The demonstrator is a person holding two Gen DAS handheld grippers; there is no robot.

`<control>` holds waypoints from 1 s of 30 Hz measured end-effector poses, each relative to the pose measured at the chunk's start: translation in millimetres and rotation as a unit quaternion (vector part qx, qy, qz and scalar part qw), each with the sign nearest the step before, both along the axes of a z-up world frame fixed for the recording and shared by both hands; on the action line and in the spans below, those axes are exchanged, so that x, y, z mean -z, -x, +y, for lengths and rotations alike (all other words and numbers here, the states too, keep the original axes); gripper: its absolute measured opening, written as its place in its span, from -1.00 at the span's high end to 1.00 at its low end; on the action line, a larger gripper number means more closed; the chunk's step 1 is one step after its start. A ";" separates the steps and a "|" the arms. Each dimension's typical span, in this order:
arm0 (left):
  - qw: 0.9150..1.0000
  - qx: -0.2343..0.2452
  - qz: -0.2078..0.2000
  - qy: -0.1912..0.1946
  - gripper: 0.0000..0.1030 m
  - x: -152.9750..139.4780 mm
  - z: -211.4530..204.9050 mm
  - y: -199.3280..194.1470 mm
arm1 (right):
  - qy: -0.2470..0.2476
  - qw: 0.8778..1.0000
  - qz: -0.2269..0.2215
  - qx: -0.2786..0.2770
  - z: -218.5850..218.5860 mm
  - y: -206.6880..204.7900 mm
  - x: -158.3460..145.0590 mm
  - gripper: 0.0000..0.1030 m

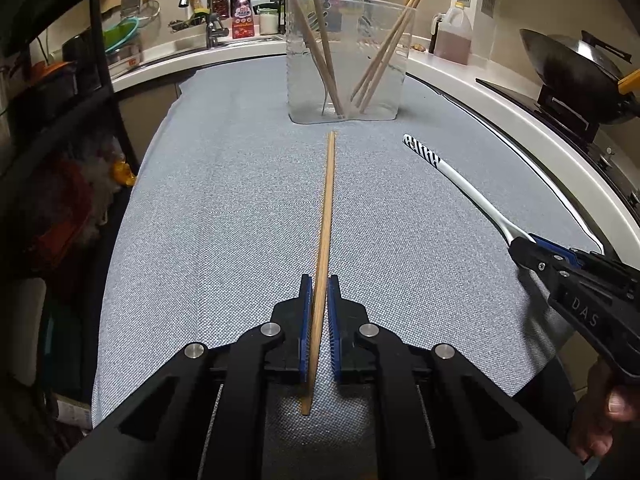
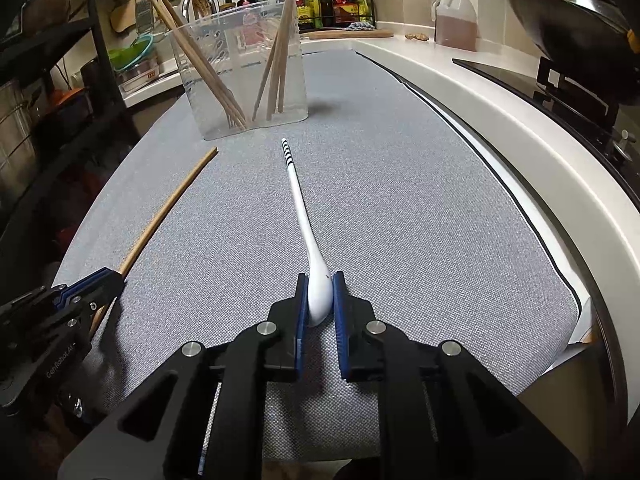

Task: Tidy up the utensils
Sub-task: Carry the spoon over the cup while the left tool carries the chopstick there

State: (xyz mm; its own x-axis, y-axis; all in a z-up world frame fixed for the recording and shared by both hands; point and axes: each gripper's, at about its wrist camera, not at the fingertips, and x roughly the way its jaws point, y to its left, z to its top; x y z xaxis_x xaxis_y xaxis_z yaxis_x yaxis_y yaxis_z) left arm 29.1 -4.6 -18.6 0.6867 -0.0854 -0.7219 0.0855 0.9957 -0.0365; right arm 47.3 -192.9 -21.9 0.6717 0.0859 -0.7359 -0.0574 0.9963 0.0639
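Left wrist: left gripper (image 1: 319, 316) clamps a wooden chopstick (image 1: 326, 216); right gripper (image 2: 320, 304) pinches a white spoon (image 2: 306, 232); grey cloth (image 1: 224, 200), kitchen counter (image 1: 460, 80).

Ahead of you the grey cloth (image 1: 240, 208) on the counter lies bare up to the clear container (image 1: 346, 60), which blocks the far middle with chopsticks (image 1: 320, 40) leaning out of its top. Between your two tongs the cloth is open. To your right, the wok (image 1: 576, 72) on its stand crowds the edge; to your left, a black rack (image 1: 100, 60) does.
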 end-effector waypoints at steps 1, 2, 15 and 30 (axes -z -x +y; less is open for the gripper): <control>1.000 0.001 0.000 0.000 0.86 0.1 0.1 -0.5 | 0.000 1.000 0.001 0.000 -0.1 -0.3 0.0 0.76; 1.000 0.002 0.000 0.001 0.87 -0.1 -0.1 -0.3 | -0.001 1.000 0.001 0.000 -0.4 -0.4 -0.1 0.76; 1.000 0.003 -0.011 0.007 0.88 -6.4 1.1 3.7 | -0.006 1.000 -0.007 0.004 -6.1 3.7 -12.6 0.77; 0.997 0.004 -0.079 0.008 0.88 -36.6 6.7 19.1 | -0.005 0.998 -0.066 0.013 -22.3 16.8 -65.1 0.77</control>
State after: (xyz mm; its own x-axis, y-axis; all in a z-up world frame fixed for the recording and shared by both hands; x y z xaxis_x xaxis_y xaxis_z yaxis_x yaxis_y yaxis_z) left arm 10.0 2.1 17.9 0.7909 -0.1016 -0.6035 0.0992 0.9944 -0.0373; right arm 30.6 -215.2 43.2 0.7650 0.0736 -0.6398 -0.0392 0.9969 0.0677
